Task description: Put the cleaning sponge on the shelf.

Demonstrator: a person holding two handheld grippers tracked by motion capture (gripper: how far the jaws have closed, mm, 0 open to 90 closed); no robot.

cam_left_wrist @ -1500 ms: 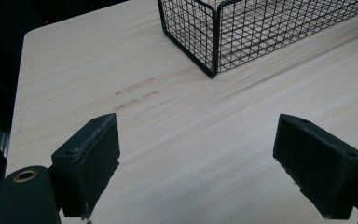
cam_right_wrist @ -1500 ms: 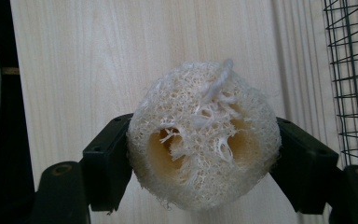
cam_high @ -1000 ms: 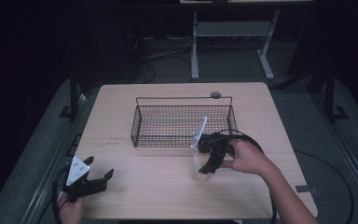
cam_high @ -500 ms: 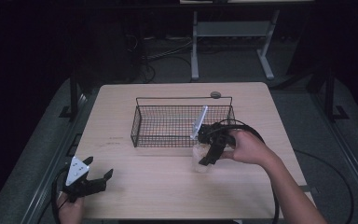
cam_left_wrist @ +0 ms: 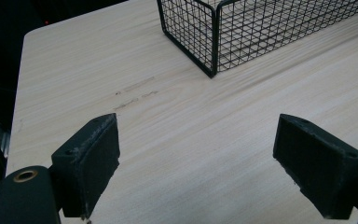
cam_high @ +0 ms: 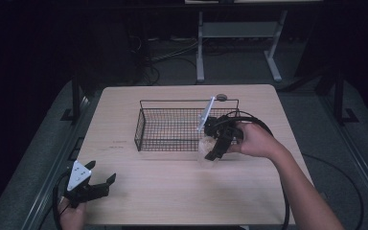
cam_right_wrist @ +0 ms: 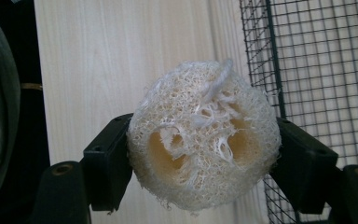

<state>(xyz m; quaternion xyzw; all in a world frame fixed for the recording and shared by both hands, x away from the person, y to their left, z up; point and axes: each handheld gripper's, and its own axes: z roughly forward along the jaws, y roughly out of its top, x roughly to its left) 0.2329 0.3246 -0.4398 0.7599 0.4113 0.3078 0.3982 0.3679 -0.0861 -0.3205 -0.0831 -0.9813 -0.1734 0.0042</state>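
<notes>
Pale, fibrous loofah sponge [cam_right_wrist: 204,135] sits clamped between the two black jaws of the right gripper [cam_right_wrist: 204,158]; the jaws press on its left and right sides, and its round cut face, with two yellowish hollows, looks straight at the right gripper view's camera; in the high view the sponge [cam_high: 206,148] hangs just above the light wooden table [cam_high: 172,187], right beside the near right corner of the black wire basket [cam_high: 146,125], outside it; the right gripper [cam_high: 212,147] points down and to the left there, held by the person's right hand [cam_high: 254,141], whose forearm comes in from the lower right; its grey three-cornered plate [cam_high: 206,114] stands tilted over the basket's right end, and its black cable [cam_high: 263,125] loops behind the hand; a small round dark disc [cam_high: 221,97] lies on the table just beyond the basket's far right corner; in the right gripper view the basket's mesh wall [cam_right_wrist: 307,60] rises just right of the sponge.

Near the table's near left corner, well apart from the basket, the left gripper [cam_high: 100,182] rests low with its jaws spread wide and nothing between them; the left gripper view shows bare wood between the two pads [cam_left_wrist: 91,163] and the basket's corner [cam_left_wrist: 212,42] farther off; faint pencil-like marks [cam_left_wrist: 135,91] lie on the wood between.
</notes>
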